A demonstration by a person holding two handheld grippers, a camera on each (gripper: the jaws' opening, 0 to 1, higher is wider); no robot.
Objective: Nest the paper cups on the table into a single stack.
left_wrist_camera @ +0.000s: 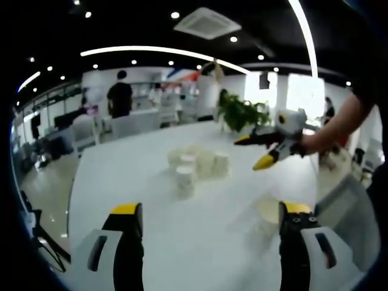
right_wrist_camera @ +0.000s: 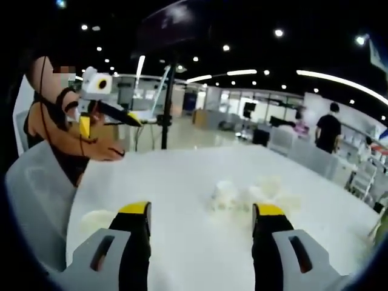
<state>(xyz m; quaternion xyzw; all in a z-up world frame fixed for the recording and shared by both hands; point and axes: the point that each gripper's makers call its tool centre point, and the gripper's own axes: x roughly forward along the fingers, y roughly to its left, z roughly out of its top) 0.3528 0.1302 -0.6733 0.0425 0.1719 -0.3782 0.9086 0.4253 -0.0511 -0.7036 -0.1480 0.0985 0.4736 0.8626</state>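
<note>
My left gripper view looks across the white table point(left_wrist_camera: 121, 176) at the paper cups point(left_wrist_camera: 197, 165) from well back. My right gripper view faces them from another side, sharing table point(right_wrist_camera: 182, 176) and cups point(right_wrist_camera: 227, 195).

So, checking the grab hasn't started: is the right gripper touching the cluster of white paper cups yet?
Apart. In the left gripper view the right gripper hangs in the air beside the cluster of white paper cups, white table showing between them.
</note>
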